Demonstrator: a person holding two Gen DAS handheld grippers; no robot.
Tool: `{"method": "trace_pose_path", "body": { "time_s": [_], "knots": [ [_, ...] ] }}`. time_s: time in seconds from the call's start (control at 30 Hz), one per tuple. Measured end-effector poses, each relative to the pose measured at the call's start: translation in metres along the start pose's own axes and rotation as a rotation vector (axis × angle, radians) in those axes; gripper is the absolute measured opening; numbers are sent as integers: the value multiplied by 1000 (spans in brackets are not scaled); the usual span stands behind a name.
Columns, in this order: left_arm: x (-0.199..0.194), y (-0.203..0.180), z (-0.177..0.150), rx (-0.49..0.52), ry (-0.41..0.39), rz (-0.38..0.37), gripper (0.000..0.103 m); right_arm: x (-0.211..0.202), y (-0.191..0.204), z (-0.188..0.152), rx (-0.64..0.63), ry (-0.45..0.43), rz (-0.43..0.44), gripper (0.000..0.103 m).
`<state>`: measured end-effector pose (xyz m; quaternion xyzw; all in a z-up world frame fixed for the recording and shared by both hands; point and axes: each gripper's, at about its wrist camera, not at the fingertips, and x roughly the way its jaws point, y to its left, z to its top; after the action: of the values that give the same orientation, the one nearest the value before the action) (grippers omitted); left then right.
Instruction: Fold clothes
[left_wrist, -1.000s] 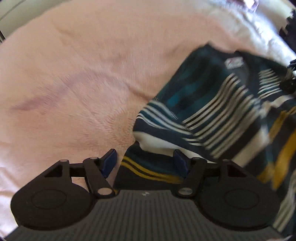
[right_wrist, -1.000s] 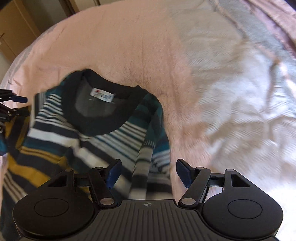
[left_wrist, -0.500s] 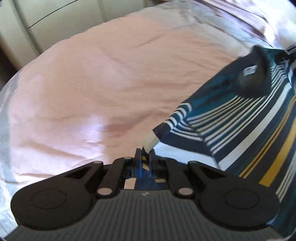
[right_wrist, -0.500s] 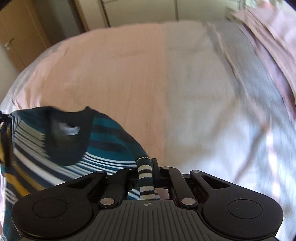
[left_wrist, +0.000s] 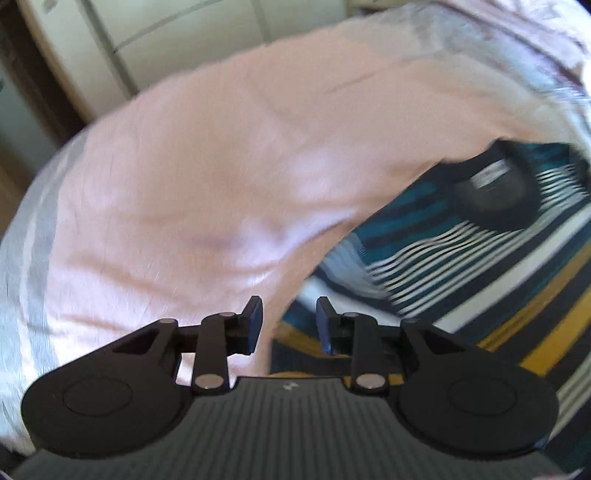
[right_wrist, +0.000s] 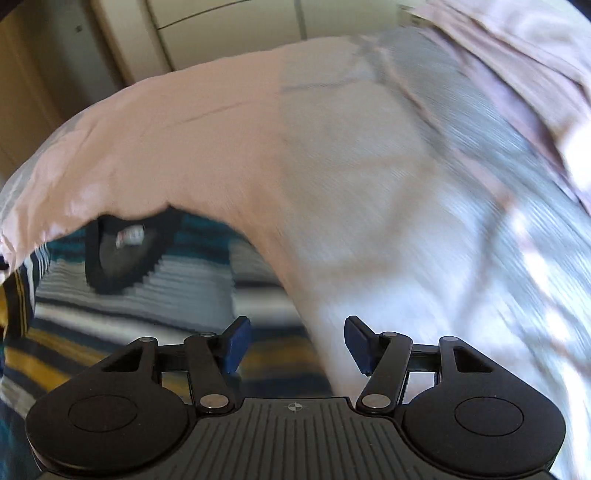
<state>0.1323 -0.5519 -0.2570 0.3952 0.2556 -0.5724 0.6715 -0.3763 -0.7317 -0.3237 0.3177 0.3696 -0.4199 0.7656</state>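
Left wrist view. Left gripper (left_wrist: 288, 321) released, blue pads (left_wrist: 254, 320) parted with nothing between them, poised above the striped sweater (left_wrist: 461, 266). Sweater spread ahead and to the right of the claw, near corner of the fabric lying just under and beyond the right pad; dark collar (left_wrist: 495, 192) and white label farther ahead to the right. Pink blanket (left_wrist: 207, 177) ahead and to the left, serving as the folding surface. Pale cabinet doors (left_wrist: 166, 44) far beyond the bed edge. Strong motion blur throughout. Parted pads over the garment edge judged to leave the fabric free to settle flat.

Right wrist view. Right gripper (right_wrist: 295, 345) likewise released, pads wide apart and empty. Striped sweater (right_wrist: 140, 295) ahead and to the left of the claw, collar (right_wrist: 122, 254) opening toward the far side, yellow bands nearest the left pad. Pink blanket (right_wrist: 207, 140) ahead; paler grey-white sheet (right_wrist: 424, 229) ahead and to the right; bunched pink bedding (right_wrist: 524, 62) at far right. Garment apparently laid out face up with each claw near one shoulder or sleeve side, a placement judged suited to squaring the sweater before a first fold. Contact with the fabric not discernible.
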Motion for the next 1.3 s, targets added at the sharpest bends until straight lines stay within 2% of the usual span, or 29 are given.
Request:
{"method": "trace_pose_path", "body": {
  "time_s": [0.03, 0.13, 0.2, 0.33, 0.47, 0.53, 0.6, 0.67, 0.77, 0.83, 0.93, 1.03, 1.1, 1.17, 1.23, 1.3],
  "knots": [
    [-10, -13, 5, 12, -19, -18, 28, -16, -3, -16, 6, 10, -17, 60],
    [-29, -63, 13, 82, -51, -151, 29, -55, 3, -59, -50, 47, -84, 60],
    [-37, -107, 16, 175, -77, -257, 33, -78, 11, -89, -94, 73, -111, 60],
    [-36, -219, 25, 386, -110, -460, 35, -106, 9, -149, -34, 122, -176, 60],
    [-21, -318, 38, 583, -109, -577, 35, -113, -13, -186, 24, 228, -162, 60],
    [-2, -355, 50, 636, -93, -614, 35, -118, -27, -201, 53, 267, -146, 60],
    [20, -382, 63, 657, -44, -630, 35, -134, -51, -204, 95, 219, -145, 60],
    [38, -401, 77, 670, -6, -640, 34, -151, -78, -199, 136, 153, -193, 60],
    [45, -412, 106, 609, -19, -681, 33, -175, -117, -191, 213, 63, -307, 60],
    [43, -420, 128, 571, -46, -710, 33, -188, -127, -191, 240, 20, -355, 60],
    [45, -439, 155, 546, -66, -705, 33, -199, -118, -195, 261, -52, -315, 60],
    [51, -457, 172, 534, -67, -692, 33, -192, -88, -197, 220, -88, -180, 60],
    [53, -466, 180, 547, -65, -677, 33, -175, -63, -196, 129, -65, -120, 60],
    [45, -467, 179, 605, -75, -690, 34, -152, -38, -194, 10, -19, -79, 60],
    [37, -468, 179, 663, -84, -702, 35, -130, -19, -198, -110, 36, -67, 60],
    [31, -457, 170, 694, -81, -712, 38, -114, -8, -208, -240, 95, -94, 60]
  ]
}}
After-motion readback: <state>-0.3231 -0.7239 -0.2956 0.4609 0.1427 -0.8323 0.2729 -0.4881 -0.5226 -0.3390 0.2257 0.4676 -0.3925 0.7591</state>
